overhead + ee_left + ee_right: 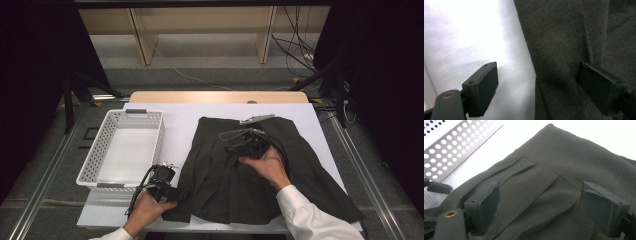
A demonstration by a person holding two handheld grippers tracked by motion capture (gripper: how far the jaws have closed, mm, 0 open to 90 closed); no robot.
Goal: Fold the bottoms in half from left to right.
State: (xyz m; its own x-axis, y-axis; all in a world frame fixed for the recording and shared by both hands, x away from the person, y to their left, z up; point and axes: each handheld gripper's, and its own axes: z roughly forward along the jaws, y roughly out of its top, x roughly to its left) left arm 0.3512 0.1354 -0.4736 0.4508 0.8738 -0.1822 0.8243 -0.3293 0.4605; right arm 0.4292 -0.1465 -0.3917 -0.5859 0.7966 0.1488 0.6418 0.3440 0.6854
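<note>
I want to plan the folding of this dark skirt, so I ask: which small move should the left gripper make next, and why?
Probably close the left gripper on the skirt edge. In the left gripper view its jaws stand open, one over the white table, one over the cloth, with the hem between them. The right gripper hovers open over the waistband end.
</note>
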